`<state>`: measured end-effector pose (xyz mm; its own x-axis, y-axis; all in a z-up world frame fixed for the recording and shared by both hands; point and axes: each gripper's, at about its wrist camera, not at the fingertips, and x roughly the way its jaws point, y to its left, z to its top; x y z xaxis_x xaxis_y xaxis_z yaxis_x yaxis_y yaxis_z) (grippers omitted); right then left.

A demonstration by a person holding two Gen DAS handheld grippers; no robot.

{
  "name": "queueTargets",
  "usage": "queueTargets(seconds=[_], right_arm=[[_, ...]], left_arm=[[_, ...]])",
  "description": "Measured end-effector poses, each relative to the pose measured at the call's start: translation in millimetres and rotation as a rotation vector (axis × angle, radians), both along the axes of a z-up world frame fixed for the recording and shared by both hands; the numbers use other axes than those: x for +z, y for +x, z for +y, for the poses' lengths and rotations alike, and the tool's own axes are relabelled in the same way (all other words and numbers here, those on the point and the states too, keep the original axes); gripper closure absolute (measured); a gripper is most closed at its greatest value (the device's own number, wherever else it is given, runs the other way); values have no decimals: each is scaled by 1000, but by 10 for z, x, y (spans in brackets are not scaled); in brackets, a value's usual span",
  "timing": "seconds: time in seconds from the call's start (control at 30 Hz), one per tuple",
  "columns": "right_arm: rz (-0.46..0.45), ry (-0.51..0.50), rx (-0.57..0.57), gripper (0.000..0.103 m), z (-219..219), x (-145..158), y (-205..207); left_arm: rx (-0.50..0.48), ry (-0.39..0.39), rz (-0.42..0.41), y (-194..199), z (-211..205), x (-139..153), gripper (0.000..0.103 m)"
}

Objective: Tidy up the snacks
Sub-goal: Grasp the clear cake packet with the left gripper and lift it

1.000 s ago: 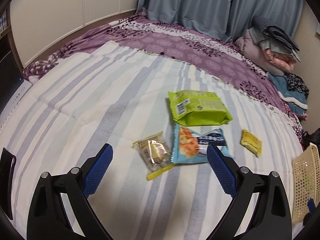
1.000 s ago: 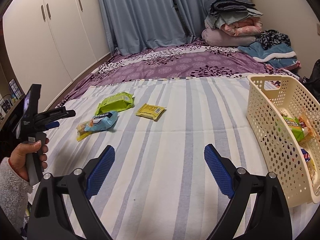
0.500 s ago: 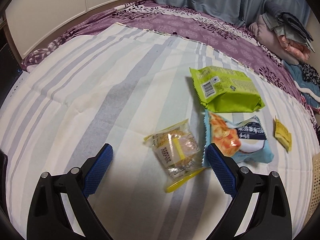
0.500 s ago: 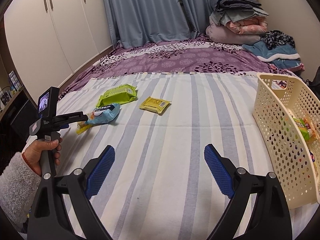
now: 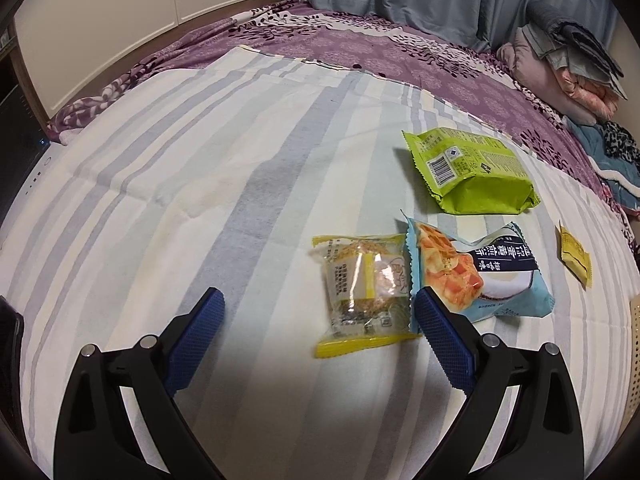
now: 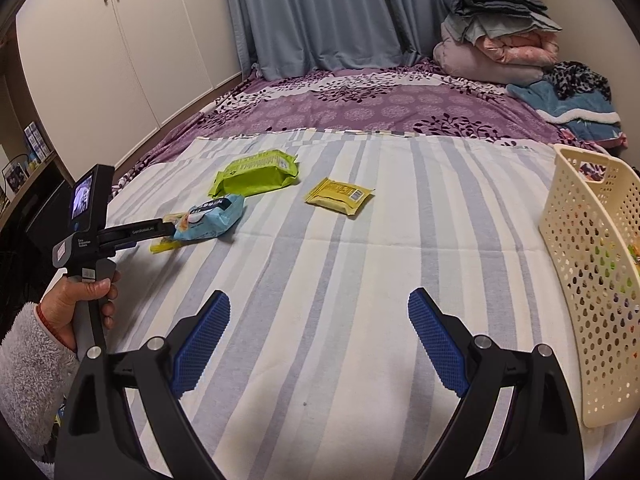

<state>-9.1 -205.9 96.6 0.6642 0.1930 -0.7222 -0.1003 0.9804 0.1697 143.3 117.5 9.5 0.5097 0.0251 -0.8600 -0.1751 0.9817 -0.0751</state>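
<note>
While the left gripper (image 5: 318, 300) hangs low over the striped sheet (image 5: 200, 168), its jaws stand wide with nothing pinched. The clear yellow-edged snack pack (image 5: 362, 292) lies flat between them, nearer the right finger; that finger's blue pad (image 5: 442, 340) covers the pack's lower right corner, contact can't be confirmed. The light blue snack bag (image 5: 488, 276) overlaps the clear pack's right edge, its lower left also behind the pad. The green bag (image 5: 468, 172) lies just beyond, barcode side up. The small yellow packet (image 5: 574, 254) sits well to the right, squashed by lens distortion, print unreadable.

The right gripper (image 6: 319, 308) is also spread wide and empty, over bare sheet, well apart from all snacks. In its view the left gripper's fingers hide most of the clear pack; only a yellow strip shows. The cream basket (image 6: 588, 240) stands at the right, cut off by the frame; coloured wrappers show through its holes but can't be identified. A hand (image 6: 76, 304) in a fuzzy sleeve (image 6: 28, 364) grips the left tool's handle. Folded bedding (image 6: 496, 36) is stacked in the far corner.
</note>
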Motion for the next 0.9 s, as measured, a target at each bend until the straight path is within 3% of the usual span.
queueTargets(seconds=[0.43, 0.9], right_arm=[[29, -29, 45, 13, 267, -70, 91], [32, -67, 186, 13, 785, -179, 511]], left_arm=[[-9, -41, -27, 98, 30, -74, 6], [-84, -30, -77, 121, 2, -43, 63]])
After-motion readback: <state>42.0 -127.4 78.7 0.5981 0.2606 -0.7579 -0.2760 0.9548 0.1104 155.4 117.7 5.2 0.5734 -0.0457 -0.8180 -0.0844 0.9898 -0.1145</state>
